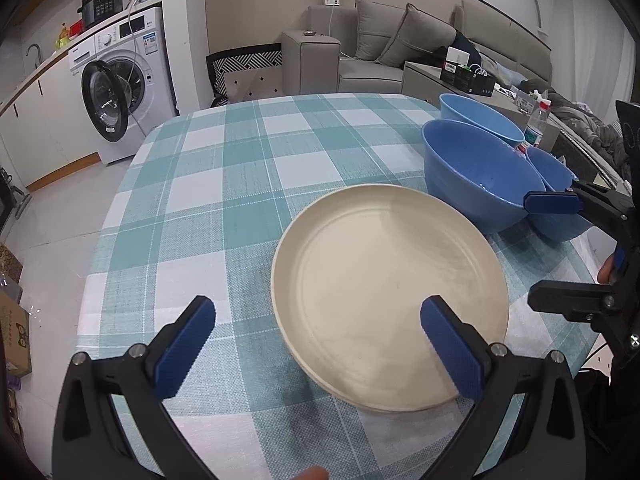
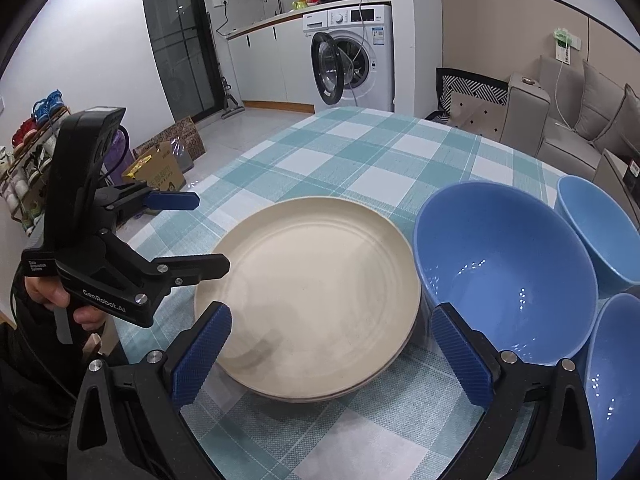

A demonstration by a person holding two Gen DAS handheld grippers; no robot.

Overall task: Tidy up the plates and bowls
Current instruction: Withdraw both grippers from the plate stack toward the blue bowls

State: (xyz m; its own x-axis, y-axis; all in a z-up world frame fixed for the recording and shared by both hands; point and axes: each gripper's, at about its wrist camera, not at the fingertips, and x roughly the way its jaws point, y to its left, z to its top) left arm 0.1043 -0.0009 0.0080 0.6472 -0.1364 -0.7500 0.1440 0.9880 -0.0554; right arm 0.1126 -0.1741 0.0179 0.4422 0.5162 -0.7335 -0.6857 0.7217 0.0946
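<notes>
The left gripper [image 1: 318,334] hovers, jaws wide and empty, at the near-left rim of the cream plates [image 2: 308,300], already stacked mid-counter [image 2: 360,152]. Right of the stack, the right gripper [image 2: 330,344], jaws spread and empty, faces three blue bowls [image 2: 504,276], still unnested.

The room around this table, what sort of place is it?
Most likely a small home with kitchen and living area in one: a washing machine under a counter with a sink tap, and a grey sofa behind the checked table.
</notes>
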